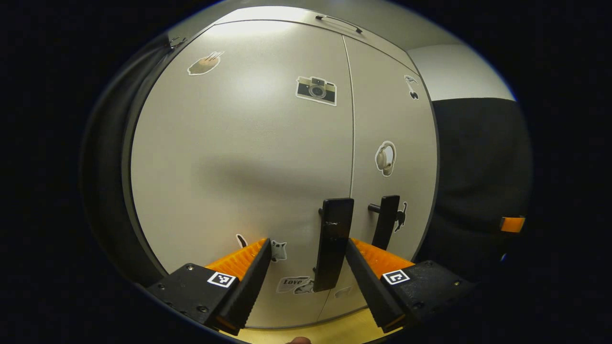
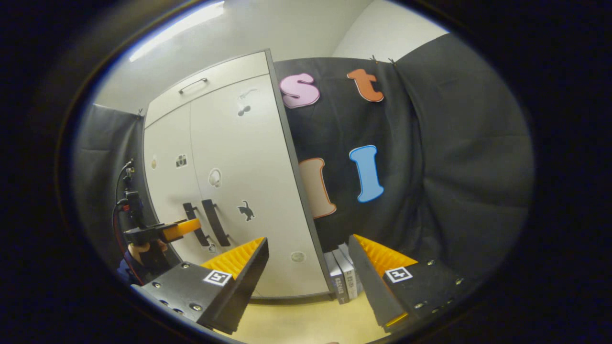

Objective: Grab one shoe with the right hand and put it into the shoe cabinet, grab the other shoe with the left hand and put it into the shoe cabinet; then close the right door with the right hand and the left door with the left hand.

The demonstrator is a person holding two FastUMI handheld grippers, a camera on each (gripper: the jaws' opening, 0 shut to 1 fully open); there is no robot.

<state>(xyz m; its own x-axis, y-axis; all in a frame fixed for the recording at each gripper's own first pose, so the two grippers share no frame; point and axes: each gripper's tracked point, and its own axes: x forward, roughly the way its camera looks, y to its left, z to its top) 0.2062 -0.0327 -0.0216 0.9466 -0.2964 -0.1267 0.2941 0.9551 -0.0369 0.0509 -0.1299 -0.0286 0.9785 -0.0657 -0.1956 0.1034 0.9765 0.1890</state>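
Left tool: fingers apart, holding nothing; left handle stands between them, unpressed.
Right tool: released, empty, back from the cabinet.
Beyond the tools: left door and right door both look closed.
Shoes presumably inside; task apparently finished.

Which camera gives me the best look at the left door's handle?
The left gripper view: the left door handle stands close and large, between the left gripper's open fingers. In the right gripper view the same handle is small and distant, near the left gripper.
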